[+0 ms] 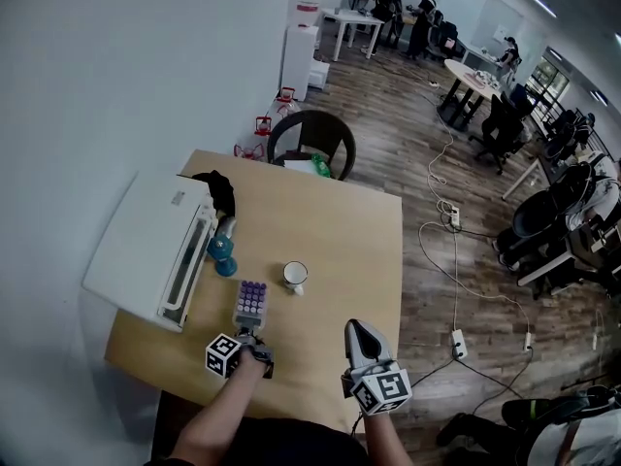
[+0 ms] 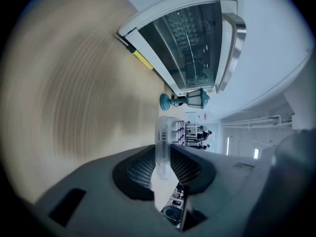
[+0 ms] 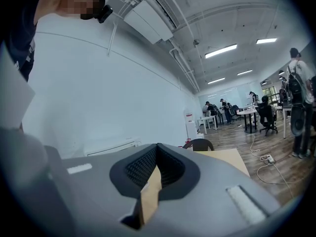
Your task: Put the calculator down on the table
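Note:
The calculator (image 1: 250,303), pale with purple keys, sticks out over the wooden table (image 1: 340,231) near its front edge, and my left gripper (image 1: 249,331) is shut on its near end. In the left gripper view the calculator (image 2: 163,144) shows edge-on as a pale slab pinched between the two pads, low over the blurred tabletop (image 2: 74,93). Whether it touches the wood I cannot tell. My right gripper (image 1: 358,332) hovers to the right by the front edge, shut with nothing in it; in its own view the right gripper (image 3: 157,148) has its tips together.
A white oven-like box (image 1: 146,250) with a glass door (image 2: 192,48) fills the table's left side. A teal ornament (image 1: 223,255) and a white mug (image 1: 295,276) stand just beyond the calculator. A black item (image 1: 215,187), a green packet (image 1: 318,166) and a chair (image 1: 312,139) lie at the far end.

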`<state>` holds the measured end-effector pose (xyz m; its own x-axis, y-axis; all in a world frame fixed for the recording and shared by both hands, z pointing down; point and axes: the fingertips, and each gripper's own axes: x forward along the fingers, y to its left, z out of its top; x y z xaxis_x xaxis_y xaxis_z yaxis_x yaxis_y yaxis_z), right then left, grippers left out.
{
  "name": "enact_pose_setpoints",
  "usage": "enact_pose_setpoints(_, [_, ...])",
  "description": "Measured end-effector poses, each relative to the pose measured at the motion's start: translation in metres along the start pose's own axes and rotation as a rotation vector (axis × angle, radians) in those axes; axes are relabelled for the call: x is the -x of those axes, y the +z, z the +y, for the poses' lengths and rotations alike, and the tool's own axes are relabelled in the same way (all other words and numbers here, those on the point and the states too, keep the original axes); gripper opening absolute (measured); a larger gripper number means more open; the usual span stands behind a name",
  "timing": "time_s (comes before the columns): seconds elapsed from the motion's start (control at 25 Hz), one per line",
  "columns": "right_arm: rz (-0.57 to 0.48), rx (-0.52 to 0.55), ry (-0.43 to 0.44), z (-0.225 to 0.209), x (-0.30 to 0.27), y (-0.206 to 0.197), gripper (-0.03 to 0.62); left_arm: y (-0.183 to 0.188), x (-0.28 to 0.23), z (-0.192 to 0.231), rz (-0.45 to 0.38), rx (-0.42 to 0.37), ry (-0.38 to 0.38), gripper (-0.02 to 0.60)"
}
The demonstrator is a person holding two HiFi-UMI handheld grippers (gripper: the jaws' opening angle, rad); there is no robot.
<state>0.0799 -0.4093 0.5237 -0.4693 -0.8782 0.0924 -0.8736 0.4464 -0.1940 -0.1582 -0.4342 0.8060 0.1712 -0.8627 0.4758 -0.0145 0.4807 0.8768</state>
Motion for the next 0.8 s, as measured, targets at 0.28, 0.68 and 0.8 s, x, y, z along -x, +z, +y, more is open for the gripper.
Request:
enact_pose_setpoints(0.28, [0.03, -0.01, 0.002, 0.001, -0.007, -0.011, 0.011, 0.006, -0.027, 0.021, 0.037, -0.018, 0.043, 0.089])
enact_pose_setpoints(0.68, [0.047, -0.019, -0.027, -0.01, -0.008, -0.017, 0.011, 0.004, -0.039, 0.049, 0.053, 0.002, 0.108, 0.089])
enact_pose_setpoints(0.8, [0.049, -0.023, -0.025, -0.012, -0.009, -0.02, 0.011, 0.003, -0.042, 0.052, 0.055, 0.004, 0.106, 0.087])
